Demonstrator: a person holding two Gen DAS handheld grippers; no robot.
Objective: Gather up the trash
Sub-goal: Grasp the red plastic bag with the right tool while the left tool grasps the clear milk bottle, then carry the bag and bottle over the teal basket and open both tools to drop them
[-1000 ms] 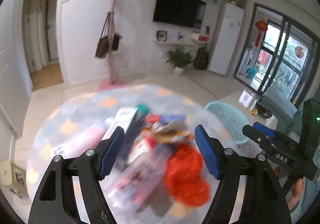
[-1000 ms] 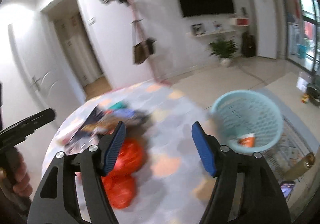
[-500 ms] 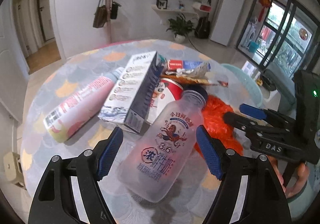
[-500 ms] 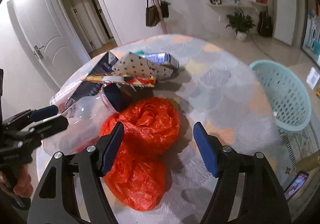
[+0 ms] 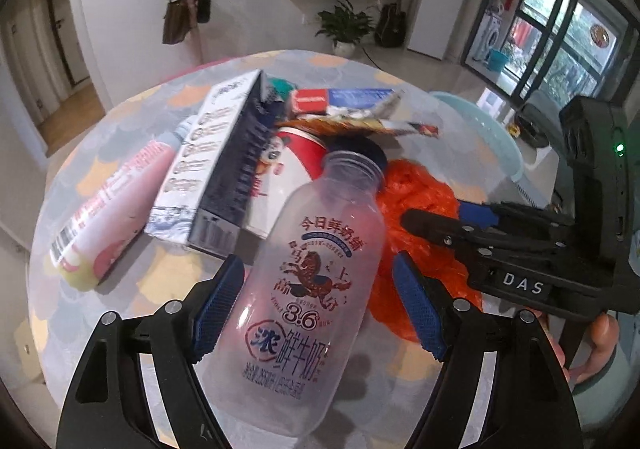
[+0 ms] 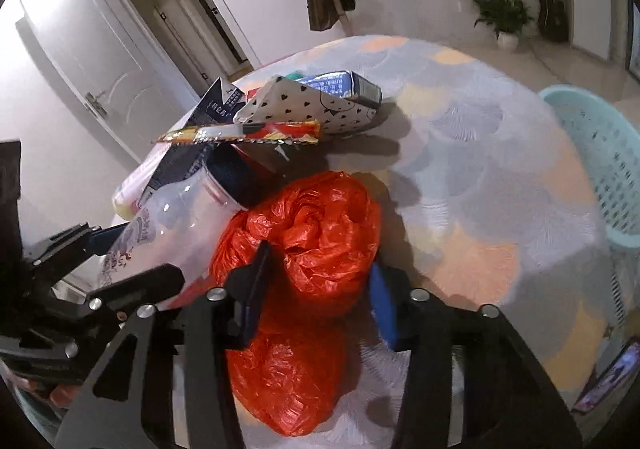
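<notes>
A pile of trash lies on a round patterned table (image 5: 120, 281). A frosted plastic milk bottle (image 5: 304, 289) with a dark cap lies between the open fingers of my left gripper (image 5: 318, 303); neither pad touches it. My right gripper (image 6: 318, 299) is narrowed around a crumpled orange plastic bag (image 6: 316, 245), its pads against the bag's sides. The bag also shows in the left wrist view (image 5: 416, 201), and the bottle in the right wrist view (image 6: 160, 225). A turquoise laundry-style basket (image 6: 608, 161) stands past the table's right edge.
Behind the bottle lie a dark-and-white carton (image 5: 224, 169), a pink tube (image 5: 108, 209), a red-and-white cup (image 5: 288, 169), snack wrappers (image 5: 360, 121) and a heart-print carton (image 6: 312, 109). A phone (image 6: 612, 373) lies low at the right. Doors and a coat stand are behind.
Both grippers have dropped toward the table. The left now straddles the milk bottle. The right has closed in around the orange bag.
</notes>
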